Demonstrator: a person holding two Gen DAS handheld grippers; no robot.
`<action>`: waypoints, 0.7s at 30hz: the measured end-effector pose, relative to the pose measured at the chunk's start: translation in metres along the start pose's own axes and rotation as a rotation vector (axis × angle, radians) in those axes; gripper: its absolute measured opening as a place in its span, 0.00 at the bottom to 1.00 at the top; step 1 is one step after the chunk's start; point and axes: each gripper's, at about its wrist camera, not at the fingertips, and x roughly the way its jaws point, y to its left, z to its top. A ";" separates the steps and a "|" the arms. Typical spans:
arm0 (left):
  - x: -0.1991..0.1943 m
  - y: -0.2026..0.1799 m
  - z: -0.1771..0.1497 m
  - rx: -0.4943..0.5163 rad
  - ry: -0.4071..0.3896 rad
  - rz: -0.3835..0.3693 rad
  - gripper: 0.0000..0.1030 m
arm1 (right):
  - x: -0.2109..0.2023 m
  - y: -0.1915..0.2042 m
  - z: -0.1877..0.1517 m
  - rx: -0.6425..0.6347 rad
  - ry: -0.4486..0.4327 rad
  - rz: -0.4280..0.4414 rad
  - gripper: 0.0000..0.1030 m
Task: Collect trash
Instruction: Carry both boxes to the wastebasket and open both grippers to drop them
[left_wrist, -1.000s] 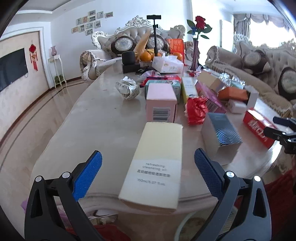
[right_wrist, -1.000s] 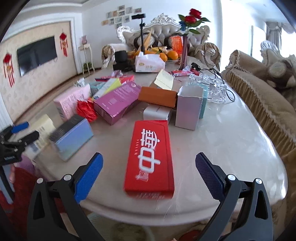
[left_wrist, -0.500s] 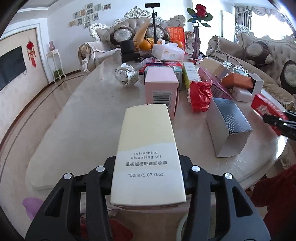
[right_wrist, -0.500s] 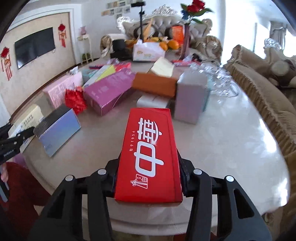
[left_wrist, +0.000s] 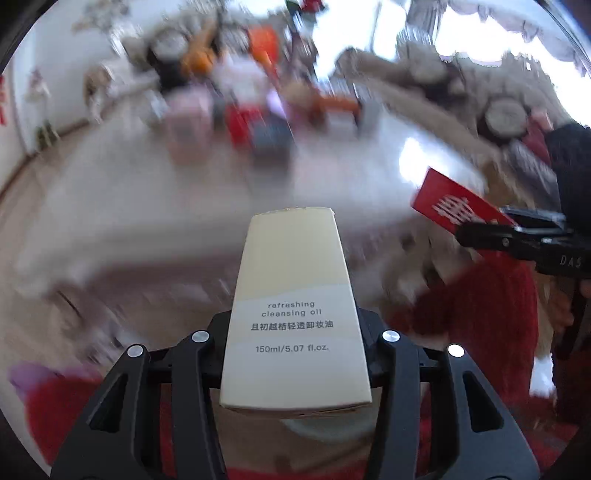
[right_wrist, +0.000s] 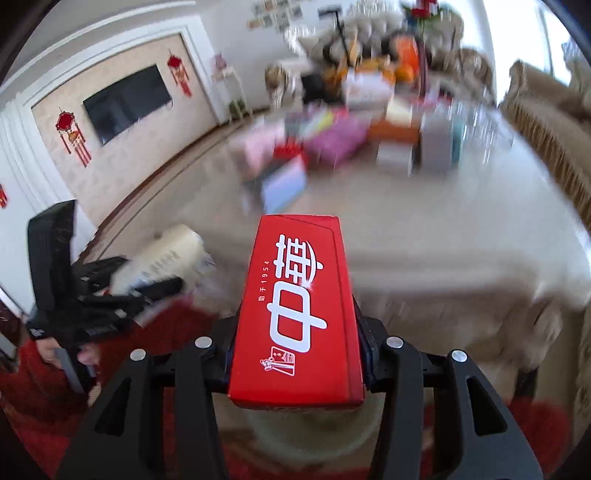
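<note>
My left gripper (left_wrist: 295, 354) is shut on a cream cleansing-oil box (left_wrist: 295, 295) and holds it off the table, in front of the table's near edge. My right gripper (right_wrist: 297, 354) is shut on a red box with white characters (right_wrist: 299, 295), also lifted clear of the table. The red box shows at the right of the left wrist view (left_wrist: 454, 206), held by the other gripper. The cream box shows blurred at the left of the right wrist view (right_wrist: 166, 254). A pale round rim shows below each held box (right_wrist: 295, 424), mostly hidden.
The marble table (right_wrist: 424, 221) carries several blurred boxes at its far part: pink (right_wrist: 255, 147), purple (right_wrist: 336, 140), orange (right_wrist: 395, 131), grey (right_wrist: 436, 144). A red carpet (left_wrist: 480, 314) lies below. A sofa (right_wrist: 546, 110) runs along the right.
Both grippers have lifted their boxes off the table and pulled back past its near edge. The views are blurred by motion and the two boxes have come closer together.
</note>
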 end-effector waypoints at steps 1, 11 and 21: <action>0.015 -0.003 -0.009 -0.005 0.051 -0.004 0.45 | 0.010 -0.001 -0.006 0.017 0.032 0.002 0.45; 0.148 0.002 -0.056 -0.049 0.495 -0.083 0.47 | 0.122 -0.018 -0.063 0.069 0.384 -0.098 0.46; 0.145 0.025 -0.063 -0.156 0.438 -0.119 0.90 | 0.133 -0.027 -0.069 0.088 0.409 -0.158 0.68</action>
